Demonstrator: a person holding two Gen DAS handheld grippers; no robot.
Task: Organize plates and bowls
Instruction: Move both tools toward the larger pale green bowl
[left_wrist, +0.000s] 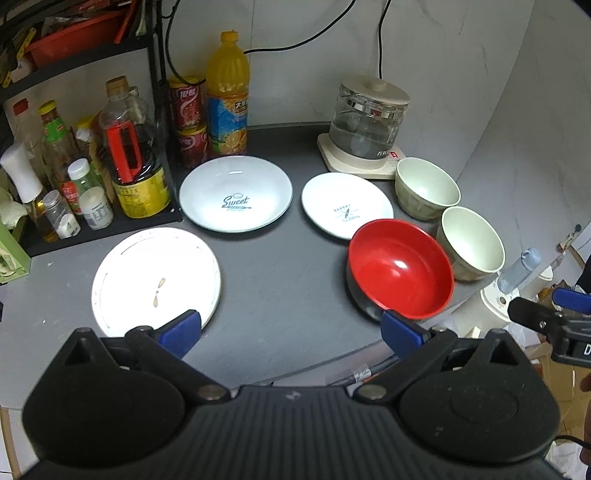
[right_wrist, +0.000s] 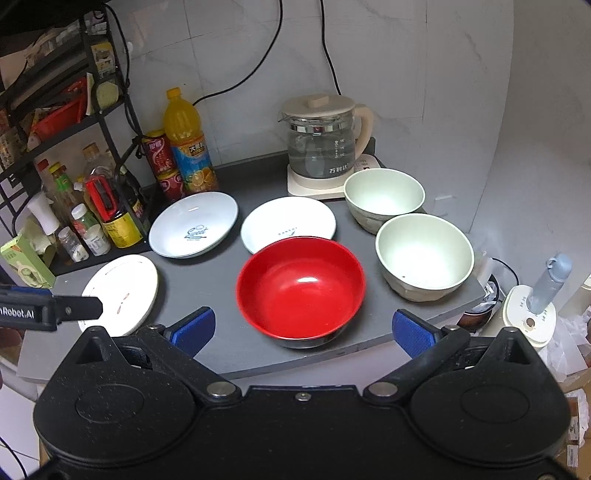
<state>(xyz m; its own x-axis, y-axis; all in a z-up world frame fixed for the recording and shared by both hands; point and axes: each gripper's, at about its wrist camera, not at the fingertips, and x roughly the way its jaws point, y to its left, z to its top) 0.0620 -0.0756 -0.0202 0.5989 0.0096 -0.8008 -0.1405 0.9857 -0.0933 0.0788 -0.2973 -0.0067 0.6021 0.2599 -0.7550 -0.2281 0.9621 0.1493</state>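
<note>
**Red bowl dead ahead of R gripper**

Both tools spread wide, holding nothing. The glossy red round bowl (right_wrist: 301, 288) sits near the front edge of the dark grey counter (right_wrist: 221, 350), straight ahead of the right gripper (right_wrist: 303, 326) & centred betw. its blue pads (right_wrist: 194, 328); no contact visible. From the left gripper (left_wrist: 291, 330) the bowl lies off to the right, so R hand is nearer, I'd judge. Two pale green bowls (right_wrist: 424, 254) sit by the right edge; three white plates (right_wrist: 194, 225) spread toward the left.
</note>
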